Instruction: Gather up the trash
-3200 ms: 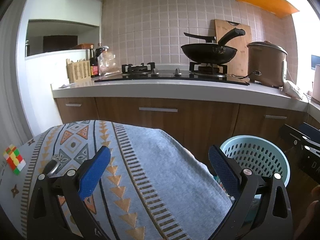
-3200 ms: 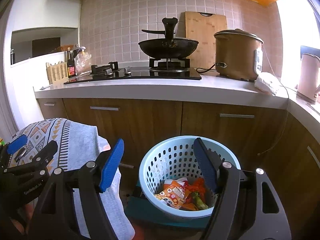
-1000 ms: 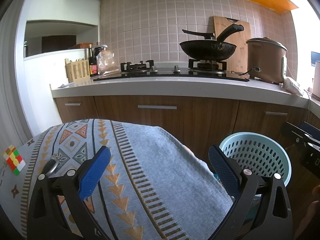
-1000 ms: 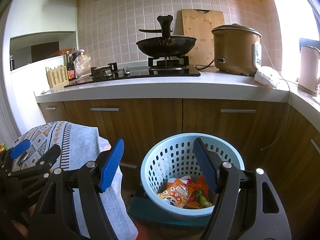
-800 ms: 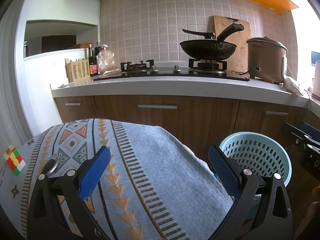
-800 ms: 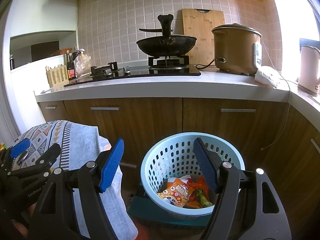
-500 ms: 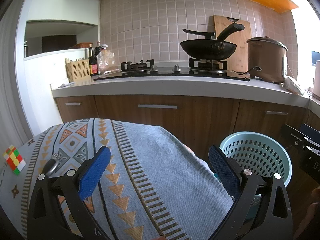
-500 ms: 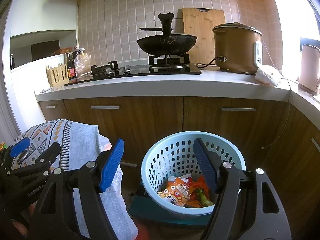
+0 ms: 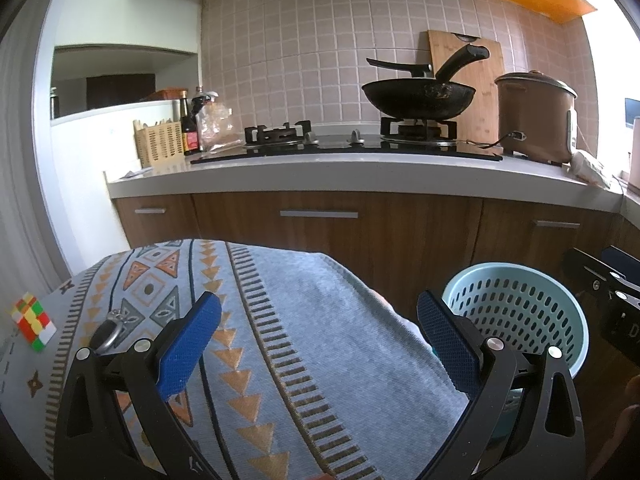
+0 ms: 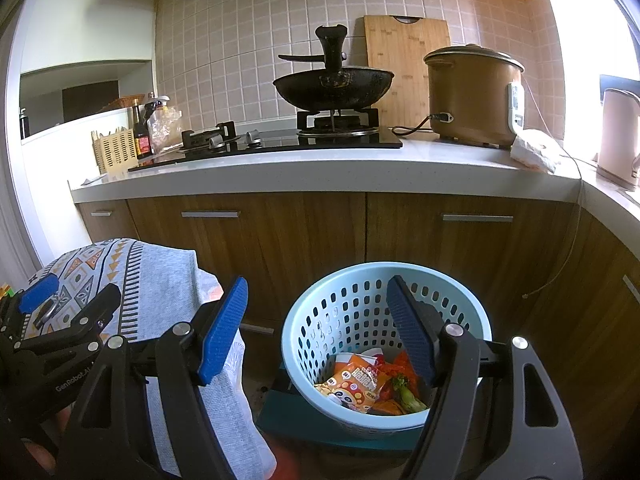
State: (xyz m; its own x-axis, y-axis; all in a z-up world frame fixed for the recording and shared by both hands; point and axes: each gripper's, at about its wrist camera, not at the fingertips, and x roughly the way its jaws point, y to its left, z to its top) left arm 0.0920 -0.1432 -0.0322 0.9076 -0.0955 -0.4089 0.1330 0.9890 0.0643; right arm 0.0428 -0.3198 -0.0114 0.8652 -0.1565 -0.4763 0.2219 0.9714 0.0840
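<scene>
A light blue plastic basket stands on the floor in front of the wooden cabinets. In it lie snack wrappers and food scraps. My right gripper hovers open just above and in front of the basket's rim, with nothing between its blue pads. My left gripper is open over the table with the patterned cloth, also with nothing between its pads. The left wrist view shows the basket low on the right, with the right gripper beside it. The left gripper shows at the left in the right wrist view.
A colour cube and a metal key ring lie on the cloth at the left. Behind runs a counter with a hob, a black wok, a brown rice cooker and a cutting board. A teal stand sits under the basket.
</scene>
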